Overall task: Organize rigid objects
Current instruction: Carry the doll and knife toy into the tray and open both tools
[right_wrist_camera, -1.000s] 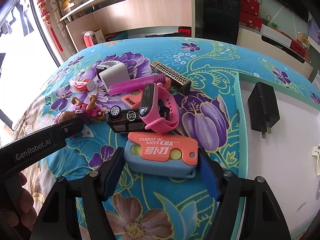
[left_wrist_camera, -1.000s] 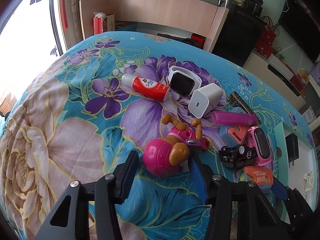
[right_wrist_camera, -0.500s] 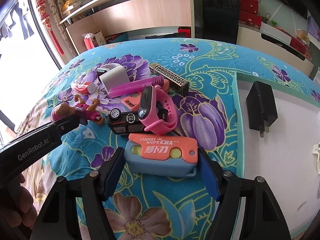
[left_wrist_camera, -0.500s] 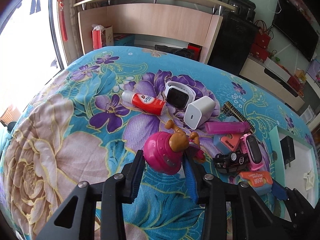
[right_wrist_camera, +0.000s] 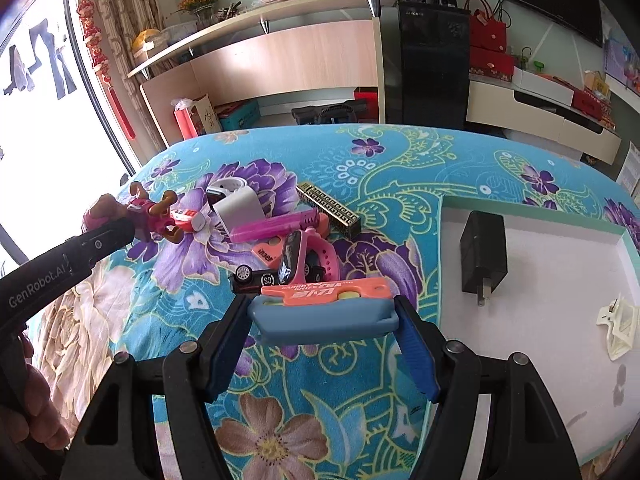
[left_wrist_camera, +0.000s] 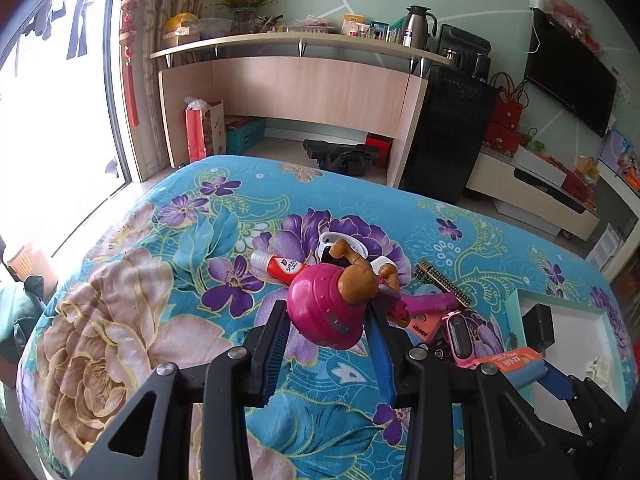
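Where toys cluster — floral blanket (left_wrist_camera: 168, 264), wooden shelf (left_wrist_camera: 304, 80)

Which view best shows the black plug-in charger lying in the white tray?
Right wrist: the black plug-in charger lies unobstructed in the white tray, prongs visible. Left wrist shows the charger small, at the edge.

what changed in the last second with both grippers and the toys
The left gripper closed its fingers on the pink-helmeted toy figure and lifted it off the floral cloth. The right gripper, already around the orange and blue carrot knife, raised it too. The pile of watches, the toy car and the black charger in the tray stayed put.
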A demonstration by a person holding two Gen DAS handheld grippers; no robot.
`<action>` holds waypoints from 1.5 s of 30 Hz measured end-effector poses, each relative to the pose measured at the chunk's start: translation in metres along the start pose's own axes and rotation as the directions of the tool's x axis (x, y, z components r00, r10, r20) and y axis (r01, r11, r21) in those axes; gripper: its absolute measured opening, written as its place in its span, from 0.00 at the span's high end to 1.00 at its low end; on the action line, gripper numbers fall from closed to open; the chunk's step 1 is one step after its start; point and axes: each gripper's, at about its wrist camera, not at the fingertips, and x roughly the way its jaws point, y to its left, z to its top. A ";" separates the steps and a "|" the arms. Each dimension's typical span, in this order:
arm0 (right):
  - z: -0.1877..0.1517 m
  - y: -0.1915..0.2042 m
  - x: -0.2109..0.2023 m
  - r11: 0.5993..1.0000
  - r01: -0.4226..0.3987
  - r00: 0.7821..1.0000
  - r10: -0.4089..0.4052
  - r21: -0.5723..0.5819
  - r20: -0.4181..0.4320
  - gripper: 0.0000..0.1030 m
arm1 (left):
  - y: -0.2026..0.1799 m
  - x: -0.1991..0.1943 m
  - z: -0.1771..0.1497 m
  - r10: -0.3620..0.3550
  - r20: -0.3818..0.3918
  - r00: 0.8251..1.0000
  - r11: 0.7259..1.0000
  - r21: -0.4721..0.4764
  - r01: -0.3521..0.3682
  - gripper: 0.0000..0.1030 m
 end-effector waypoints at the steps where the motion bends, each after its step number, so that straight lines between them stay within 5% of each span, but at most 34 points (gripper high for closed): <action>1: 0.001 -0.001 -0.003 1.000 0.001 1.000 -0.001 0.001 0.008 0.30 | -0.002 -0.003 0.001 -0.003 0.008 1.000 1.000 0.004 0.002 0.60; 12: 0.005 -0.029 -0.019 0.998 0.021 0.999 -0.024 0.061 0.040 0.30 | -0.042 -0.019 0.004 -0.049 0.037 0.998 0.995 0.089 0.046 0.60; 20: 0.004 -0.086 -0.035 0.981 0.118 0.991 -0.126 0.157 0.041 0.30 | -0.091 -0.019 -0.003 -0.099 0.016 0.995 0.980 0.172 0.095 0.60; 32: -0.011 -0.170 -0.072 0.918 0.232 0.964 -0.261 0.322 0.049 0.30 | -0.181 -0.014 -0.031 -0.192 -0.056 0.980 0.922 0.331 0.200 0.60; 45: -0.024 -0.191 -0.068 0.911 0.235 0.970 -0.243 0.338 -0.020 0.30 | -0.228 0.008 -0.066 -0.188 -0.166 0.968 0.879 0.411 0.242 0.60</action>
